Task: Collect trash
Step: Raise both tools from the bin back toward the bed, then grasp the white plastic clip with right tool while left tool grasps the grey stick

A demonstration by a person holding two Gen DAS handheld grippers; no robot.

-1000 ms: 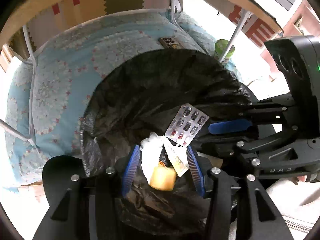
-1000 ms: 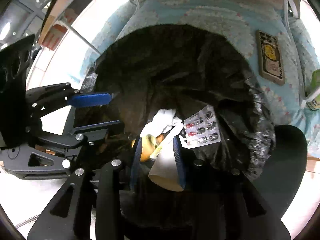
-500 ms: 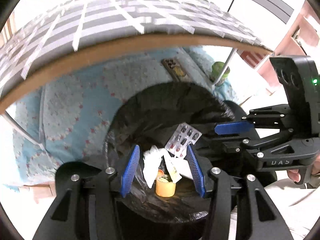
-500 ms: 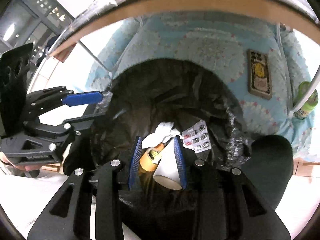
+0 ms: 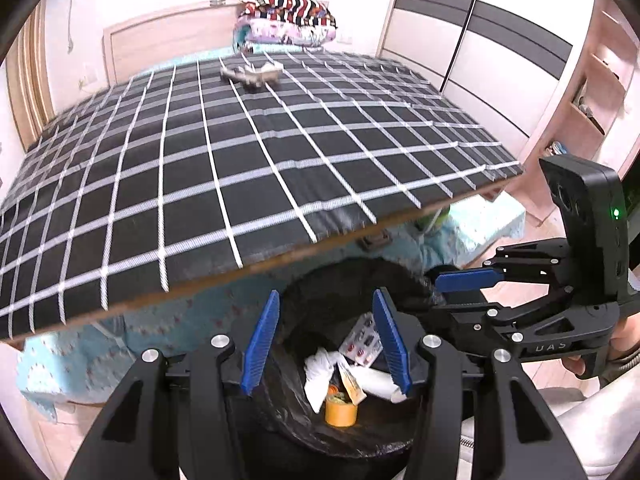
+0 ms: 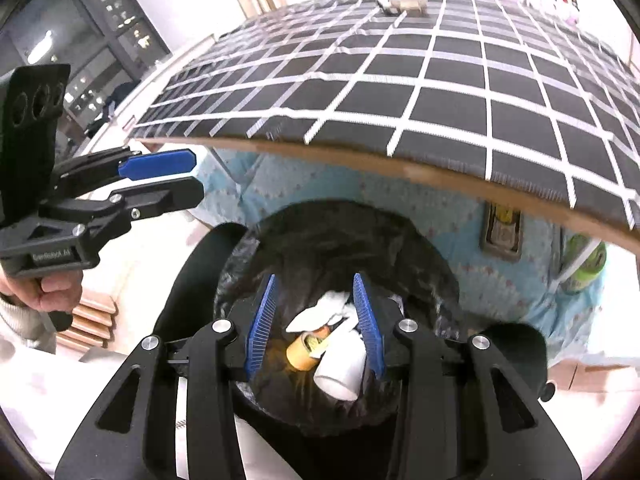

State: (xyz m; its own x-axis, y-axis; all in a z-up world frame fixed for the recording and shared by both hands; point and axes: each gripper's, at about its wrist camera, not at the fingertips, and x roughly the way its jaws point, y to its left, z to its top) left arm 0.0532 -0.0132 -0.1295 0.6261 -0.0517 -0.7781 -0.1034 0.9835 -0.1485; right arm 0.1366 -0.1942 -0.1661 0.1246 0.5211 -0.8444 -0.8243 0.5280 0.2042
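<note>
Both grippers hang above the bin (image 5: 304, 432), since the trash already lies inside: a paper cup (image 6: 344, 364), tape roll (image 5: 340, 412), tissue (image 6: 334, 304) and pill pack (image 5: 360, 344). The left gripper (image 5: 326, 340) stands apart and empty. The right gripper (image 6: 316, 320) is opening with nothing clamped, the cup lying loose below.

Bed cover (image 5: 240, 148): black, white grid. Sheet (image 6: 280, 184) below: pale blue, small pink floral. Bin liner (image 6: 420, 256): black. Tape roll (image 5: 340, 414): orange-yellow. Cup (image 6: 344, 368), tissue (image 5: 320, 372): white. Gripper pads (image 5: 262, 344): blue.

A black checked bed cover (image 5: 248, 152), folded bedding (image 5: 288, 20) by the headboard (image 5: 168, 36), a wardrobe (image 5: 480, 32) beside.
</note>
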